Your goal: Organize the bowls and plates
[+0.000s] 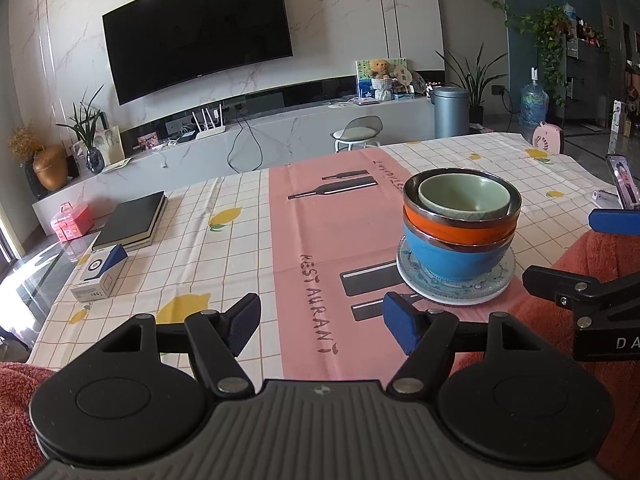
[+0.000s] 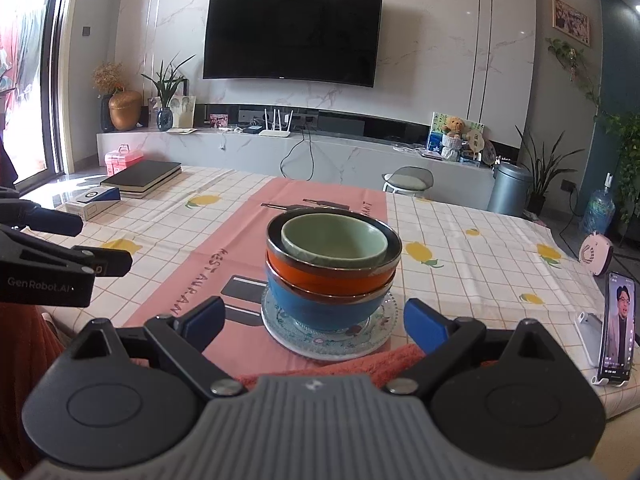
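Both my left fingers (image 1: 248,322) and right fingers (image 2: 424,324) are spread wide holding nothing, since the green bowl (image 2: 334,244), orange bowl (image 2: 332,272) and blue bowl (image 2: 324,306) already sit nested on the plate (image 2: 376,336) mid-bench (image 2: 480,256).

Both views are taken low over the table's near edge, facing the television wall. The bowl stack (image 2: 332,272) is seen close and centred from the right wrist, and right of centre (image 1: 460,224) from the left wrist. The pink runner (image 1: 320,216) is shared.
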The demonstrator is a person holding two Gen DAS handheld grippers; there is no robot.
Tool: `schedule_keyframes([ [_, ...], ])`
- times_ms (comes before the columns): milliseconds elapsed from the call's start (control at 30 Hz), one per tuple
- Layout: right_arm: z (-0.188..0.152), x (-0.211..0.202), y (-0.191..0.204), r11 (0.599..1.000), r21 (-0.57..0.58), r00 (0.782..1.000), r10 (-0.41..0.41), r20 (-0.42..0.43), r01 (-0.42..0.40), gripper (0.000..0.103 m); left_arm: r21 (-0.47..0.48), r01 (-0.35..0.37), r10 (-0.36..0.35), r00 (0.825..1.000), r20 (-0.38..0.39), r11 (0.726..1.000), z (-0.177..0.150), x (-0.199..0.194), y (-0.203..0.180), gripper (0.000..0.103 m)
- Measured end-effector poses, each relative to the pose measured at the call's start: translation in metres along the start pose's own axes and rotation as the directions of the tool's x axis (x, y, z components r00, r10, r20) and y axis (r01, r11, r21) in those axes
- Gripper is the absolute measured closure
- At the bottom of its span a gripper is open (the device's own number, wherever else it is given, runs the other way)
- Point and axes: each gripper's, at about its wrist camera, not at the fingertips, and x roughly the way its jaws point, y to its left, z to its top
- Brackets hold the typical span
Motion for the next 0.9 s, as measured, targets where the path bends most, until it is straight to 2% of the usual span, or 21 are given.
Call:
schedule_keyframes([
  [900, -0.0025, 0.0016, 0.0023, 1.000, -0.021, 1.000, 0.017, 0.006, -0.017, 0.009, -0.008, -0.007, 0.007, 1.000, -0.013, 1.000, -0.0015, 0.0016, -0.0014, 0.020],
])
